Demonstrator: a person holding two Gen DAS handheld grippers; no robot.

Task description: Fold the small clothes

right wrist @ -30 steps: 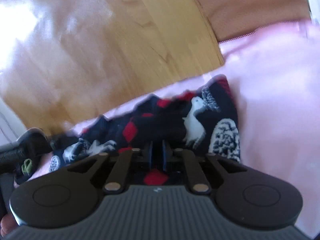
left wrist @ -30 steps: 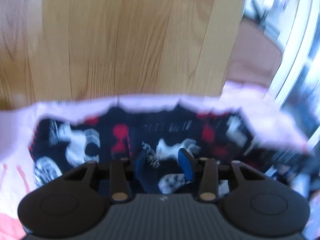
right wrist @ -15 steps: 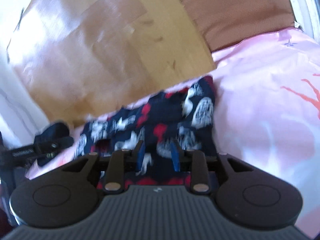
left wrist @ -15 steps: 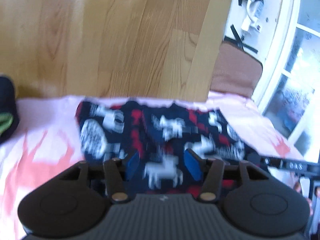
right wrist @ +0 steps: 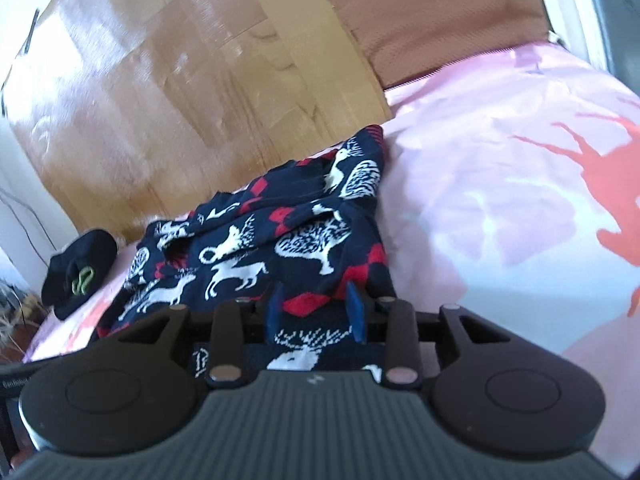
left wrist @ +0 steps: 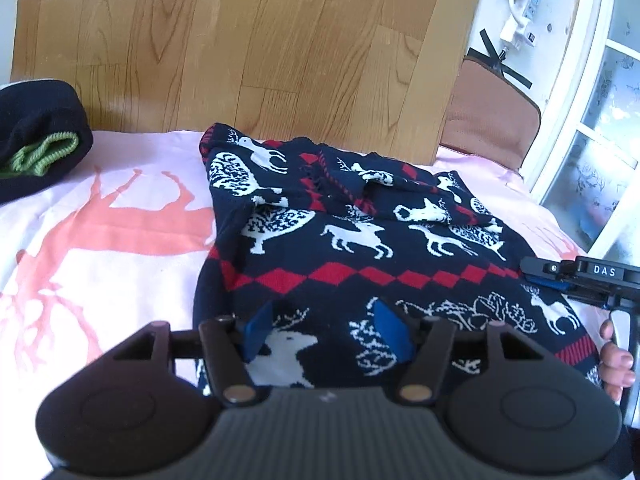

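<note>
A small navy sweater (left wrist: 360,240) with white reindeer and red diamonds lies spread on the pink bed cover (left wrist: 100,248), folded over near its far end. My left gripper (left wrist: 326,330) hovers over the sweater's near hem, its jaws opening, the blue pads clear of the cloth. From the right wrist the same sweater (right wrist: 260,248) runs away to the left. My right gripper (right wrist: 316,312) is above its near edge, jaws opening, nothing pressed between the pads. The right gripper (left wrist: 576,276) also shows at the left view's right side, held by a hand.
A dark rolled garment with green trim (left wrist: 36,136) lies at the far left of the bed. A wooden headboard (left wrist: 260,48) stands behind, a brown cushion (left wrist: 488,120) beside it. A window frame (left wrist: 576,120) is at the right. A pink cover with orange deer (right wrist: 520,200) stretches to the right.
Both grippers let go of the sweater and pulled back towards its near edge; the sweater now lies flat on the bed. Both pairs of jaws have widened.
</note>
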